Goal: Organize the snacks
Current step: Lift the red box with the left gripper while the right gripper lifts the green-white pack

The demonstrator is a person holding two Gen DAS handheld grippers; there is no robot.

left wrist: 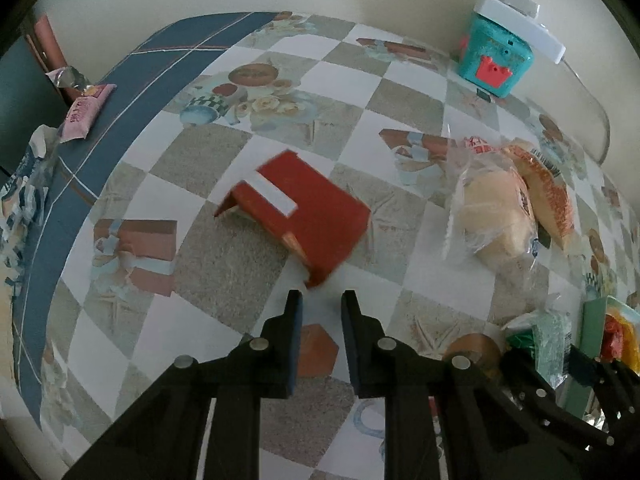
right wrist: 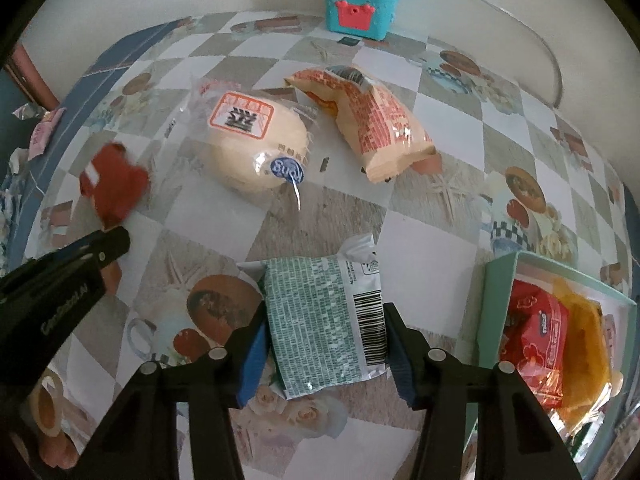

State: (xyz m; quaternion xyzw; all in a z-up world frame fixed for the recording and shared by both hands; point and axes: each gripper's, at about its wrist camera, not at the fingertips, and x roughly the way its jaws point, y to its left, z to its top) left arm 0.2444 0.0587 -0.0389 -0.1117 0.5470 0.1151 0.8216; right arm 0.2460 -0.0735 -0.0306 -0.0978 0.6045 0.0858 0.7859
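Note:
My left gripper (left wrist: 321,295) points down at the table with its jaws drawn in and nothing between the pads. The near corner of a red carton (left wrist: 308,216) sits right at its fingertips, and the carton is blurred. In the right wrist view the same red carton (right wrist: 114,184) lies just beyond the left gripper (right wrist: 116,240). My right gripper (right wrist: 326,314) is shut on a green-and-white patterned snack packet (right wrist: 320,320), with a blue pad pressed on each side. A mint-green box (right wrist: 496,280) to its right holds a red packet (right wrist: 536,344) and an orange one (right wrist: 584,344).
A bun in clear wrap (right wrist: 256,148) and an orange-printed packet (right wrist: 380,128) lie mid-table. A teal toy box (right wrist: 356,0) under a white power strip (left wrist: 520,20) stands by the wall. A pink packet (left wrist: 84,112) lies near the table's left edge.

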